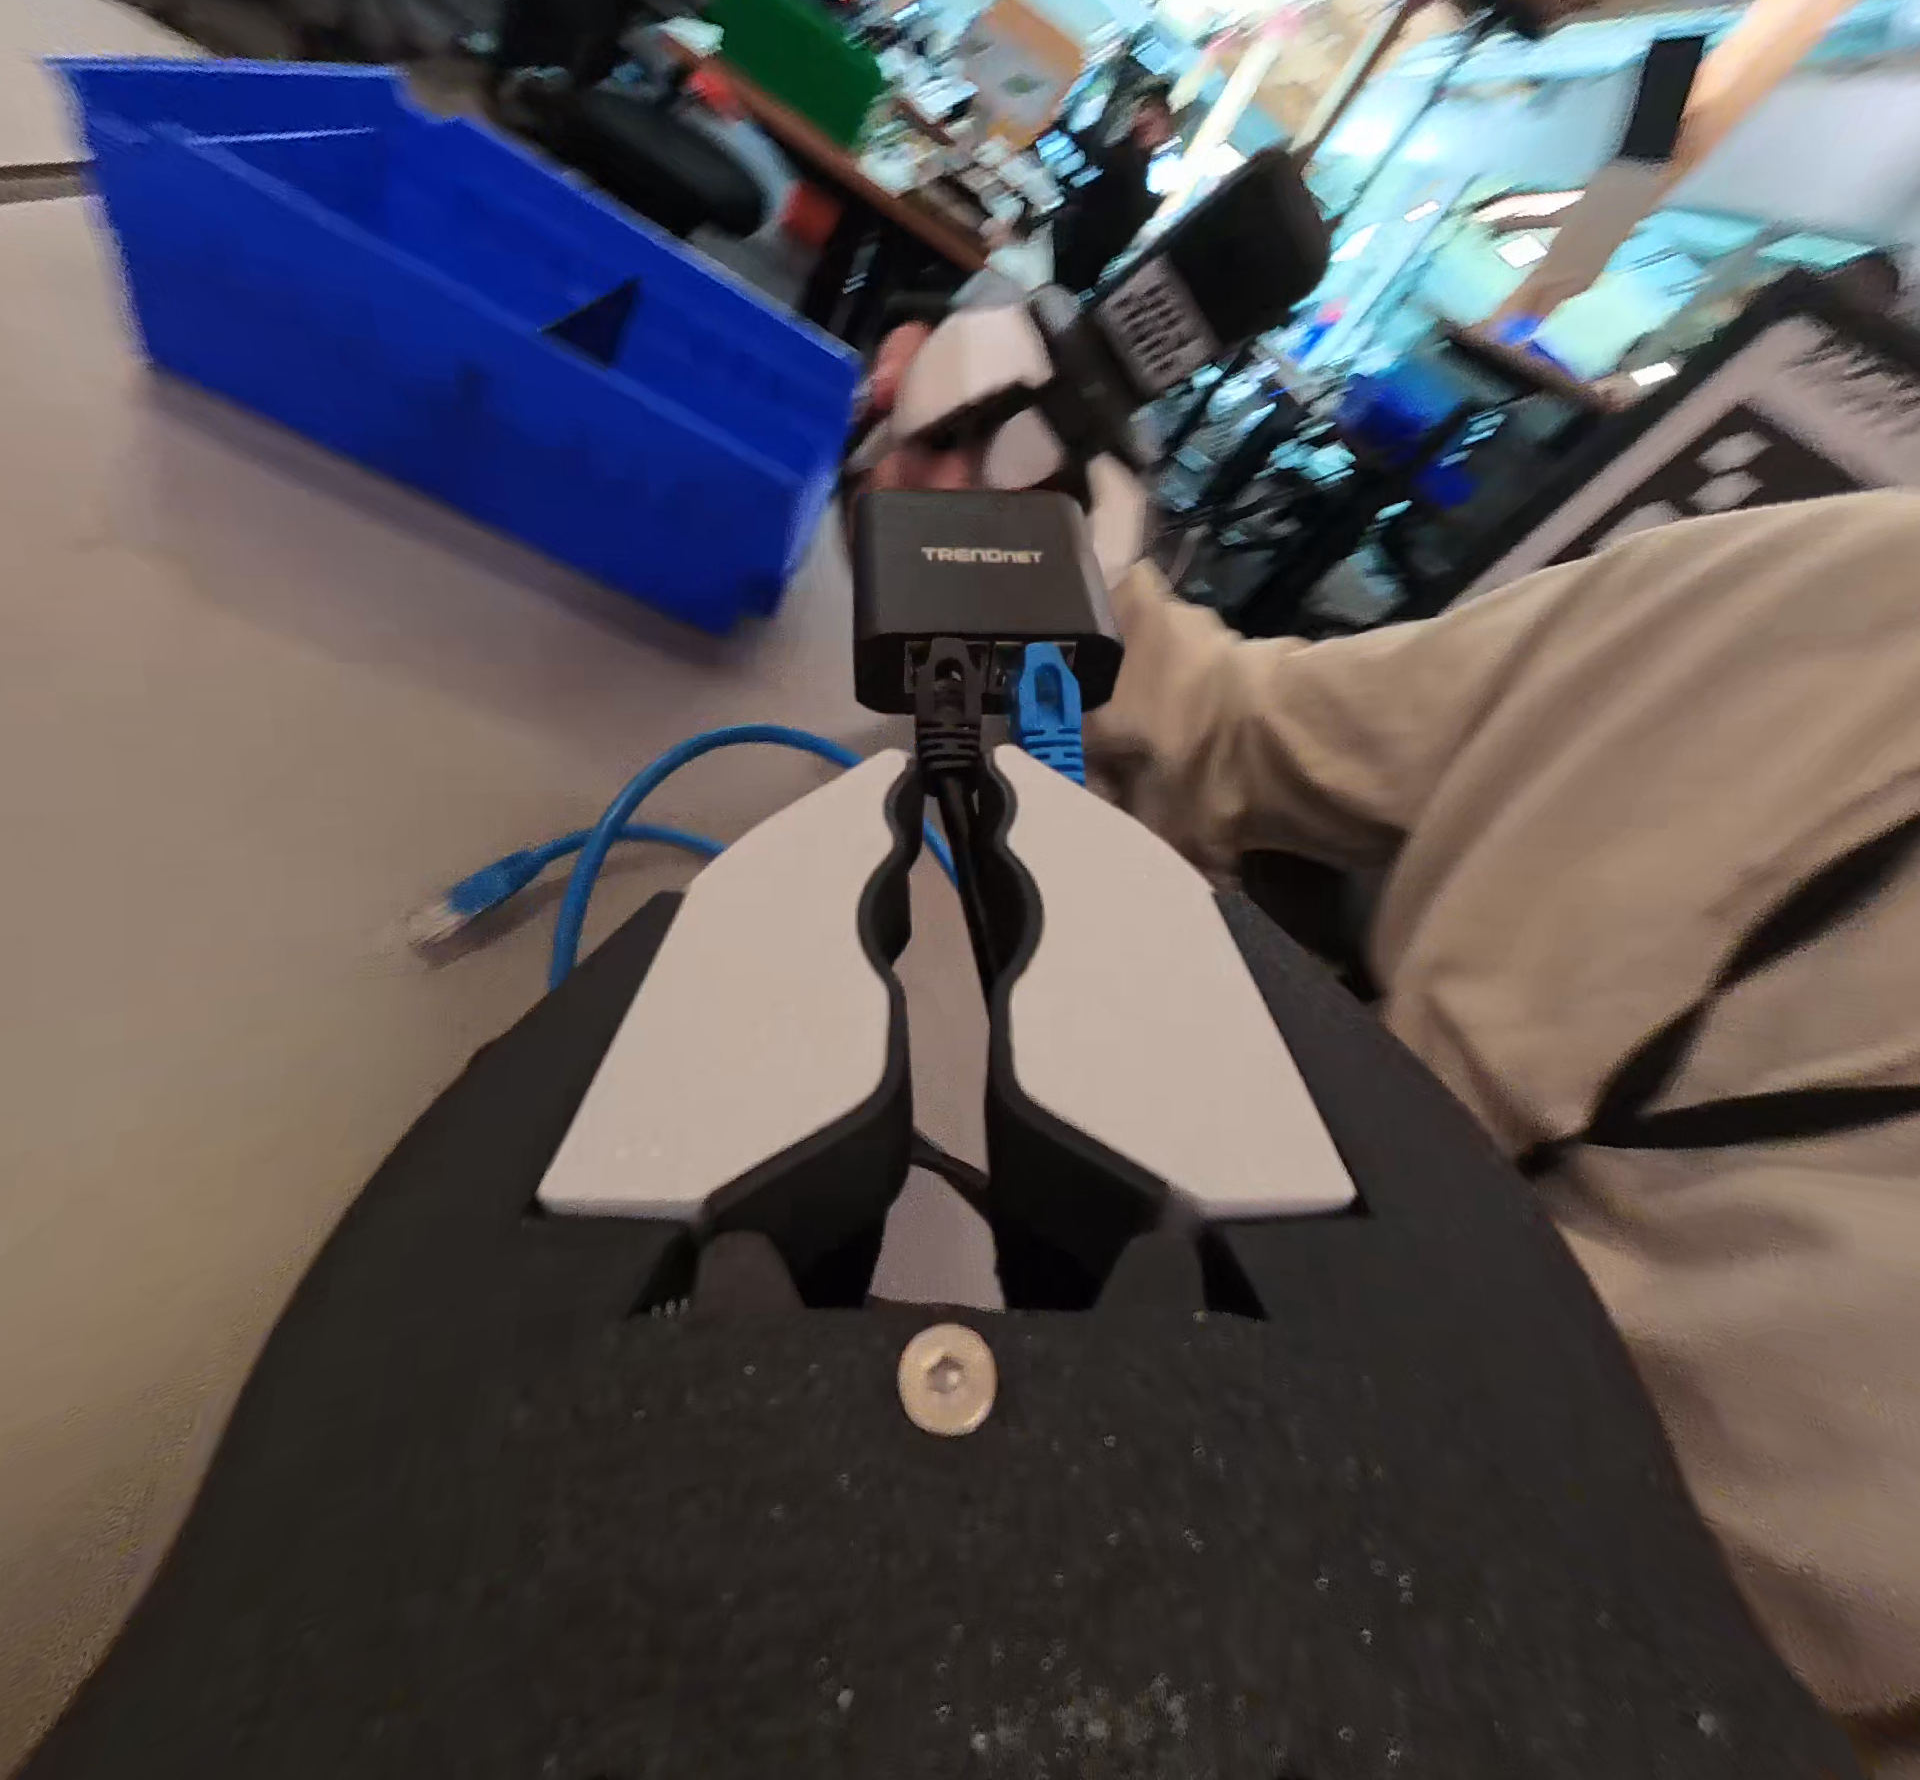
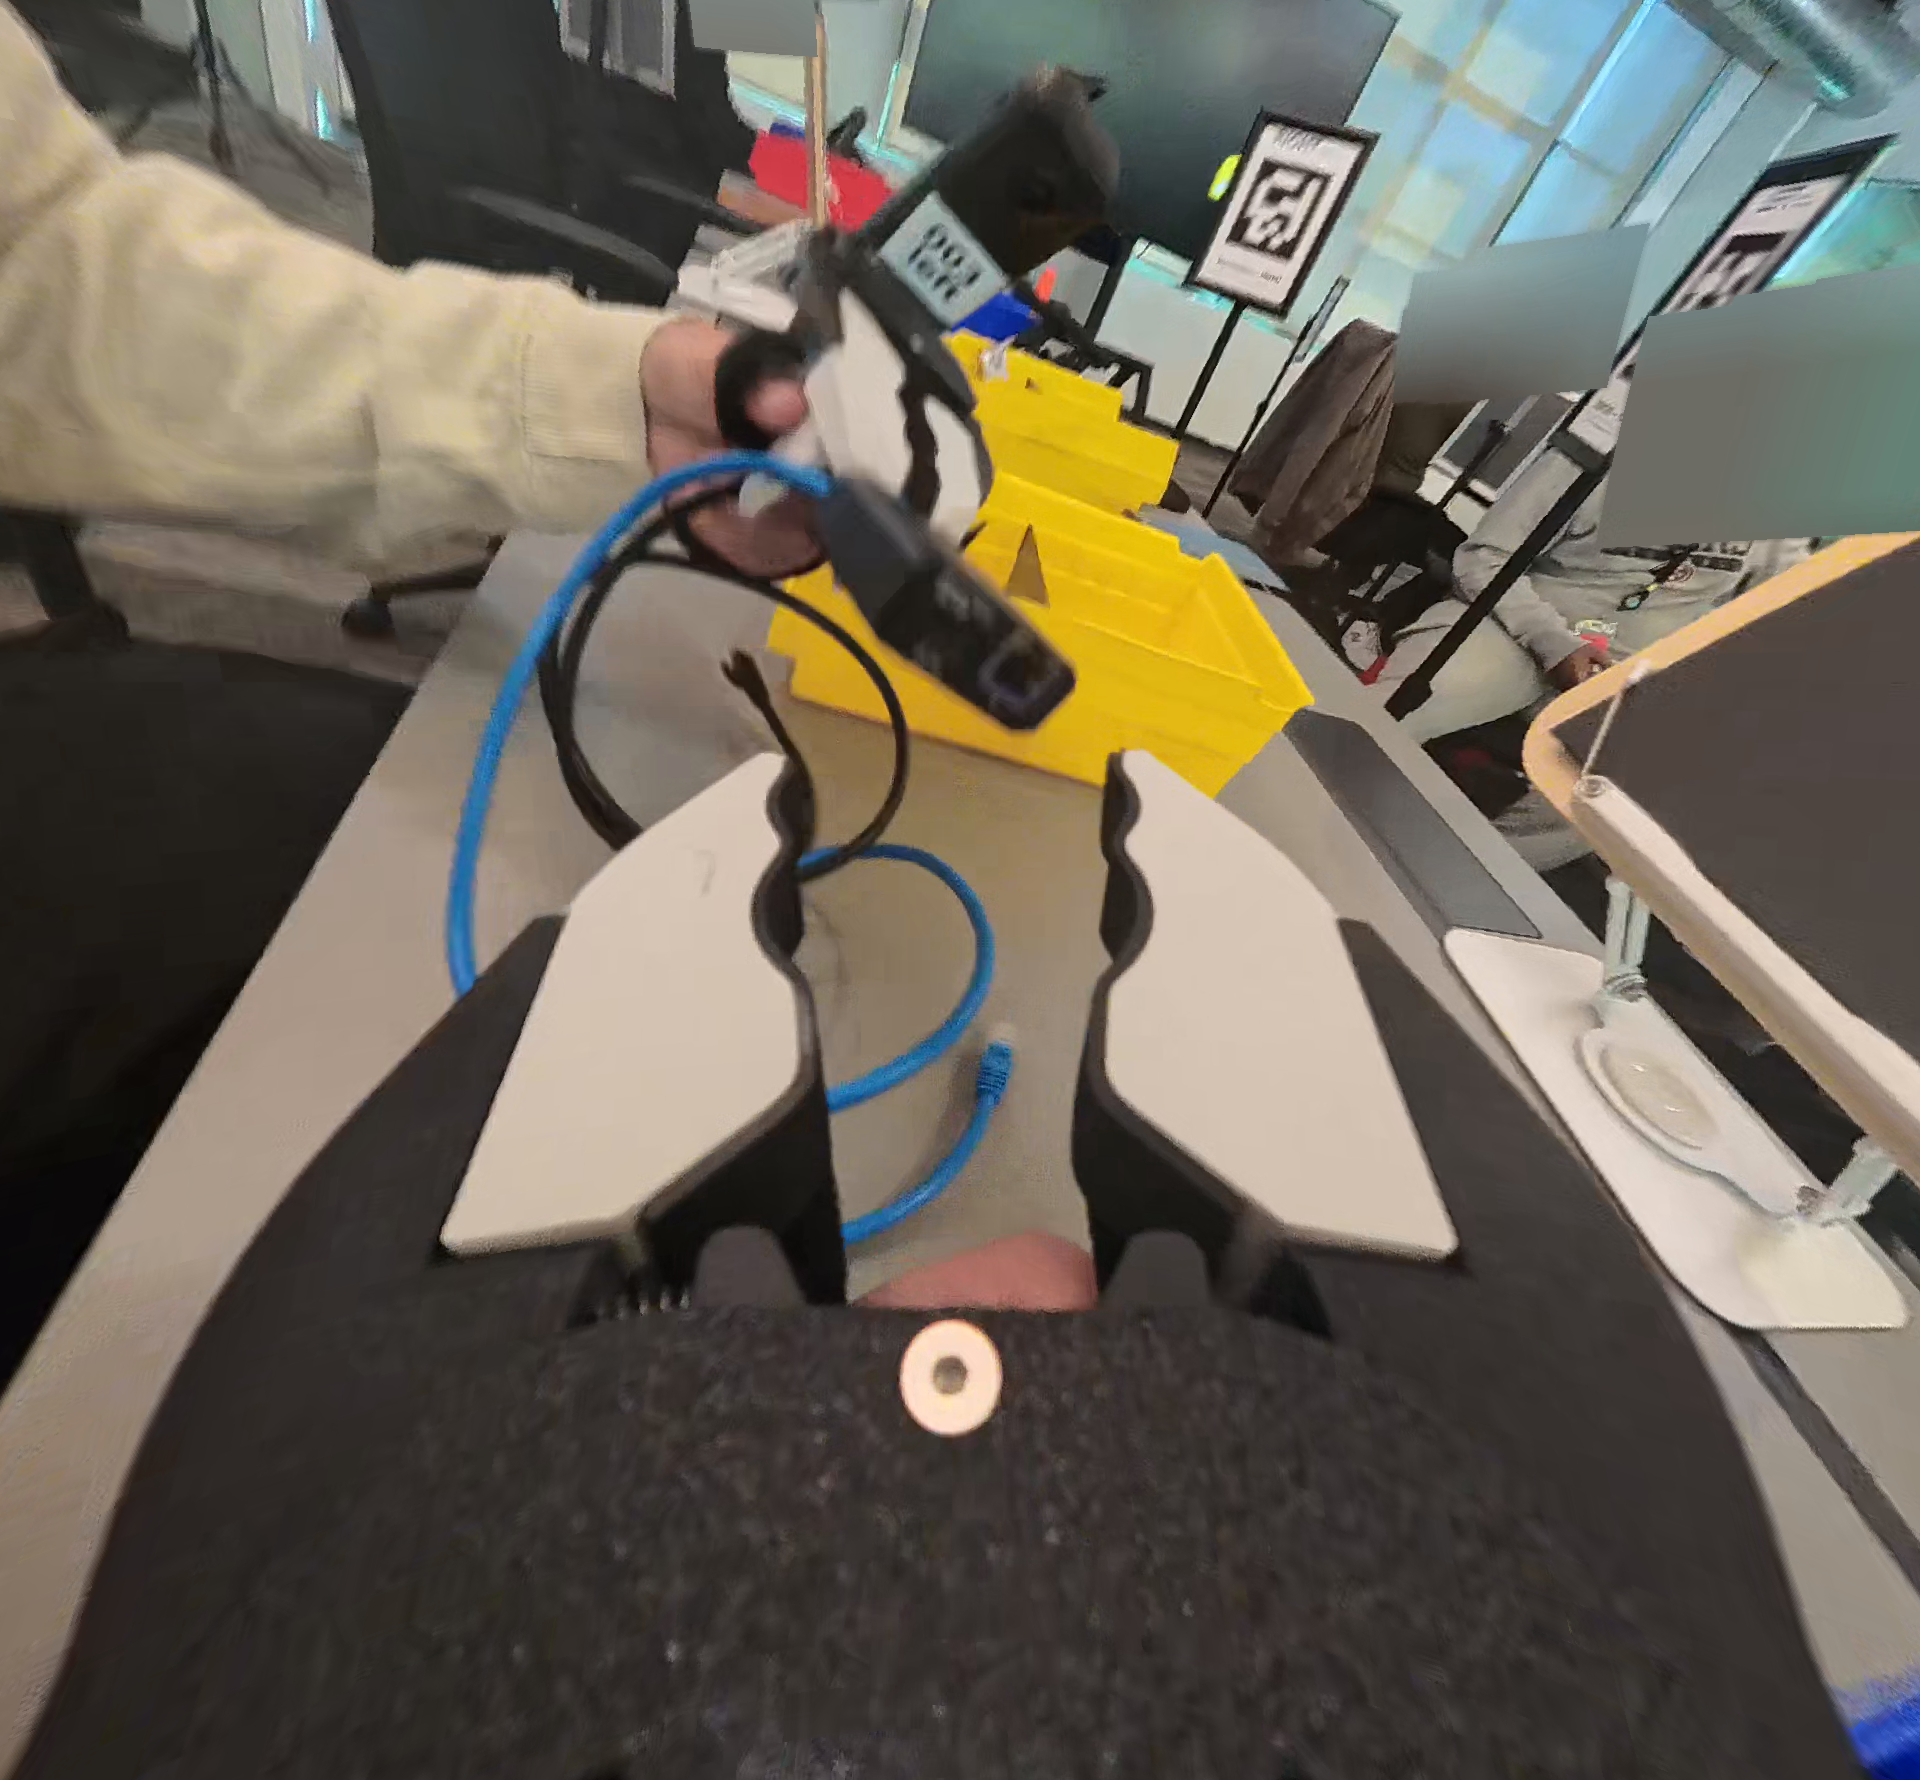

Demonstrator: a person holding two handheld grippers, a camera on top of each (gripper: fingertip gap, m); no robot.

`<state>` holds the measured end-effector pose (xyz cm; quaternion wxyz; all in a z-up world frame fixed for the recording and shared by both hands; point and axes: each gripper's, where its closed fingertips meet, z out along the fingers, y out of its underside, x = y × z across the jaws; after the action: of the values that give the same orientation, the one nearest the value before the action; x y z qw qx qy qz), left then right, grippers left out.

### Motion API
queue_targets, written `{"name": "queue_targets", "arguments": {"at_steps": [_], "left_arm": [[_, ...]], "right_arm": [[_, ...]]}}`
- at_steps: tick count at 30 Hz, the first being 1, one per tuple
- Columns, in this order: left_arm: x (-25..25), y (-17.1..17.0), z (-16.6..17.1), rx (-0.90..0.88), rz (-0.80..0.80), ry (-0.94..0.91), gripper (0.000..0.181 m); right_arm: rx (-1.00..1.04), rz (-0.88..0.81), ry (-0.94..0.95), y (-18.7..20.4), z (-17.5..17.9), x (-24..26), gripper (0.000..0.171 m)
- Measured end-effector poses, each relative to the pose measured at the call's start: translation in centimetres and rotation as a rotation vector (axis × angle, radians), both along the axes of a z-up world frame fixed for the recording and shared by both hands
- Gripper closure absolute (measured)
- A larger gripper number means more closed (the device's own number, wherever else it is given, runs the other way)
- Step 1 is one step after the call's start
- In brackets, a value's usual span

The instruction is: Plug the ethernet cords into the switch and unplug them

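My left gripper [image 1: 948, 764] is shut on the black ethernet cord [image 1: 948, 722] just behind its plug, which sits in a port of the black switch [image 1: 977, 577]. A blue cord's plug [image 1: 1049, 702] sits in the port beside it. The switch hangs in the air off the cords. In the right wrist view the left gripper [image 2: 883, 400] holds the tilted switch [image 2: 935, 598] above the table, and the blue cord [image 2: 499, 722] and black cord [image 2: 883, 743] loop down. My right gripper [image 2: 948, 774] is open and empty, below and short of the switch. The blue cord's free plug [image 2: 995, 1070] lies on the table.
A blue bin [image 1: 416, 307] stands on the grey table [image 1: 260, 691] to the left of the switch. A yellow bin [image 2: 1143, 608] stands behind the switch in the right wrist view. A white stand base [image 2: 1714, 1159] and a dark framed panel [image 2: 1766, 795] are at the right edge. About 10 centimeters separates my left fingertips from my right.
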<state>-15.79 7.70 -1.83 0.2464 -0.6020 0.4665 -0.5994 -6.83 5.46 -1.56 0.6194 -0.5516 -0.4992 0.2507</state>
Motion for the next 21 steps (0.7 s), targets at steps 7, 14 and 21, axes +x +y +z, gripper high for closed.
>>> {"name": "queue_targets", "arguments": {"at_steps": [7,14,21], "left_arm": [[1.8,-3.1,4.5,-0.181,-0.351,-0.415,0.172],[3.1,-2.5,5.1,-0.308,-0.627,-0.645,0.172],[5.4,0.9,5.3,-0.296,-0.541,-0.559,0.15]], "right_arm": [[0.081,0.172,0.158,-1.0,3.4,-3.5,0.116],[0.228,0.334,0.292,-2.0,8.4,-6.1,0.138],[0.318,0.223,0.099,0.2,8.8,-5.5,0.146]]}}
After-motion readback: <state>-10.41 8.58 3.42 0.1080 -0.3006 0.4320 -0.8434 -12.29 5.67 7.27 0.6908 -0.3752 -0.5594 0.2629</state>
